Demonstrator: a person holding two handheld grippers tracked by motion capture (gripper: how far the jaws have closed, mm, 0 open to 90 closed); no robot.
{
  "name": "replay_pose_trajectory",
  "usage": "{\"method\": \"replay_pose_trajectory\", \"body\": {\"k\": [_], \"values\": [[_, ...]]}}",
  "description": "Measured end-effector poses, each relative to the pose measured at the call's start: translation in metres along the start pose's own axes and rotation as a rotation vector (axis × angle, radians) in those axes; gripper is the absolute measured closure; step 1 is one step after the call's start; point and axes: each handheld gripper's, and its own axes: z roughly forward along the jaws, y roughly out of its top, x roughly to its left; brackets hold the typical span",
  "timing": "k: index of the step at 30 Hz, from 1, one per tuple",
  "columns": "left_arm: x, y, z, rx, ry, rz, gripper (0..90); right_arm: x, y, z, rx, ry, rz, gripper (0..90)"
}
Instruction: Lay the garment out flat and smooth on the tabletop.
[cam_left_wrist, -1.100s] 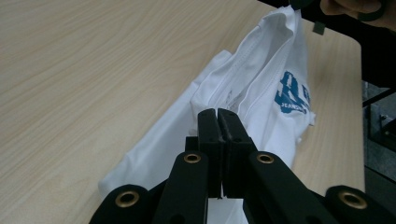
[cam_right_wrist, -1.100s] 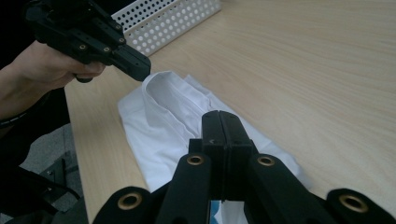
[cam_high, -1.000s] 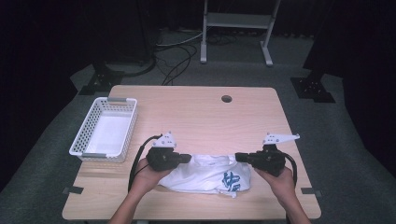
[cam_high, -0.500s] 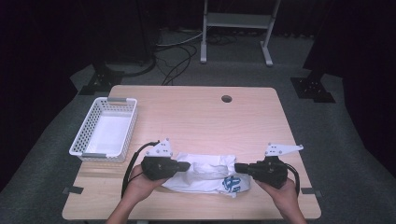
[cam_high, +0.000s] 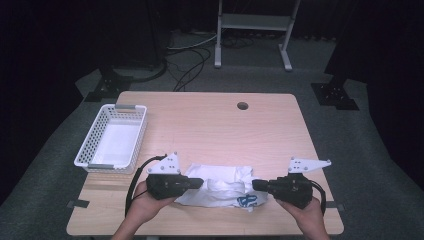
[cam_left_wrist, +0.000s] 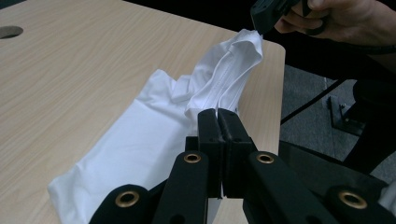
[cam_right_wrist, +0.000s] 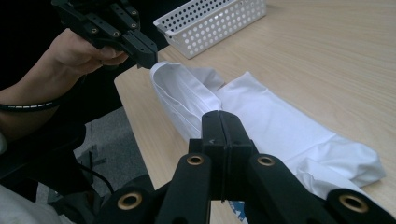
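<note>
Your left gripper (cam_high: 199, 183): held low at the table's near edge, jaws pressed together, pointing right. Your right gripper (cam_high: 256, 185): level opposite, jaws pressed together, pointing left. Your hands wrap both bodies from below.

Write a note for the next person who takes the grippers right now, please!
Left gripper: shut on the white shirt, at its left end.
Right gripper: shut on the shirt's right end.
The shirt lies bunched at the table's near edge, its near fold lifted between the grippers.
The white basket sits at the far left, nothing in it.
Left to do: probably finish folding, maybe into the basket.
</note>
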Motion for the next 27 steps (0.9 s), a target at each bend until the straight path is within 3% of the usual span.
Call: {"method": "replay_pose_trajectory", "body": {"k": [3, 5, 8, 11, 15, 17, 19, 20, 21, 22, 23, 24, 26, 27], "values": [[0.002, -0.004, 0.000, -0.004, -0.001, -0.016, 88.8, 0.002, -0.002, 0.000, 0.004, 0.003, 0.000, 90.0], [0.009, -0.009, 0.004, -0.007, -0.003, -0.043, 88.8, 0.000, -0.003, 0.002, 0.007, 0.005, 0.009, 90.0], [0.030, -0.013, 0.015, -0.023, 0.013, -0.087, 88.8, -0.011, -0.002, 0.011, 0.014, 0.007, 0.022, 90.0], [0.060, -0.005, 0.024, -0.065, 0.070, -0.130, 88.8, -0.030, 0.010, 0.022, 0.014, -0.010, 0.022, 90.0], [0.104, 0.021, 0.035, -0.115, 0.166, -0.146, 88.8, -0.070, 0.049, 0.033, 0.001, -0.058, 0.034, 90.0], [0.137, 0.050, 0.045, -0.136, 0.241, -0.130, 88.9, -0.094, 0.079, 0.040, -0.015, -0.090, 0.042, 90.0], [0.169, 0.080, 0.052, -0.158, 0.325, -0.138, 88.8, -0.118, 0.118, 0.048, -0.015, -0.183, 0.019, 90.0], [0.191, 0.100, 0.056, -0.180, 0.399, -0.164, 88.4, -0.134, 0.143, 0.052, -0.026, -0.240, 0.028, 90.0], [0.207, 0.114, 0.057, -0.187, 0.435, -0.202, 78.7, -0.155, 0.173, 0.055, -0.040, -0.313, 0.069, 83.6], [0.217, 0.122, 0.057, -0.207, 0.432, -0.242, 69.7, -0.169, 0.190, 0.054, -0.062, -0.373, 0.125, 67.4], [0.222, 0.125, 0.057, -0.221, 0.425, -0.263, 65.0, -0.179, 0.200, 0.052, -0.095, -0.369, 0.195, 60.1], [0.223, 0.125, 0.057, -0.215, 0.426, -0.260, 63.7, -0.183, 0.204, 0.050, -0.113, -0.366, 0.222, 59.6], [0.222, 0.117, 0.062, -0.159, 0.441, -0.220, 59.7, -0.180, 0.202, 0.050, -0.070, -0.417, 0.172, 59.2], [0.222, 0.111, 0.064, -0.143, 0.436, -0.221, 59.1, -0.180, 0.196, 0.051, -0.047, -0.418, 0.156, 57.7]]}}
